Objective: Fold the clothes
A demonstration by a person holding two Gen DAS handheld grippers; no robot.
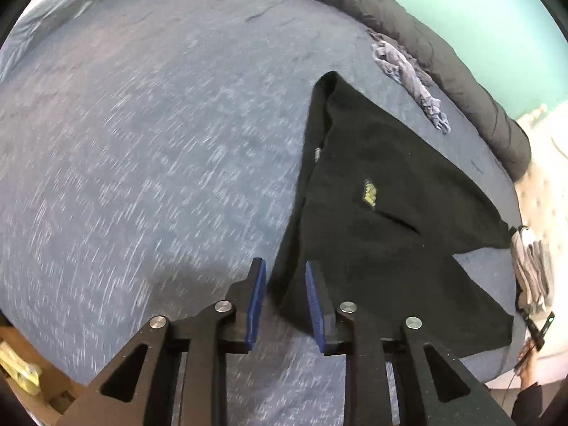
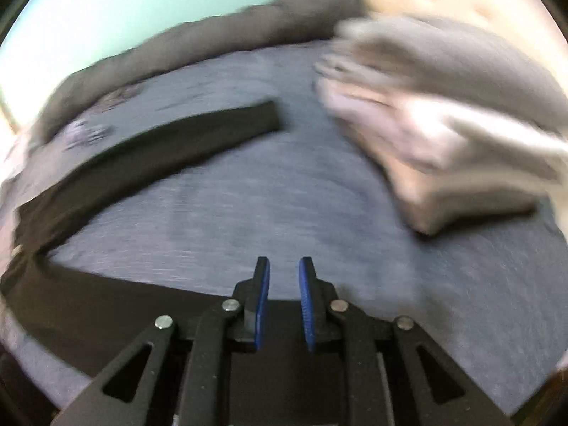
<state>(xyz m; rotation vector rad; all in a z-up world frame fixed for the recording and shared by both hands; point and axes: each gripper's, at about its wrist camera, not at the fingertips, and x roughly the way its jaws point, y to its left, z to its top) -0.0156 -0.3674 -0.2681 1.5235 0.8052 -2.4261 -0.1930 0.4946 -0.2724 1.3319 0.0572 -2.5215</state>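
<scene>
We find the black garment [image 1: 383, 213] spread near the bed [image 1: 142, 177] edge, left gripper [image 1: 285, 301] and right gripper [image 2: 284, 301] parted, empty, likely poised to fold

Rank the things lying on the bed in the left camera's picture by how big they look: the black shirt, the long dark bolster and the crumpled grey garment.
1. black shirt, though it lies nearest
2. dark bolster, farther off, so possibly bigger
3. crumpled grey garment

Both hand-held grippers [image 1: 285, 266] [image 2: 284, 262] agape, empty

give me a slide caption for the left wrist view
Open left claw over a black garment on the blue bed.
</scene>
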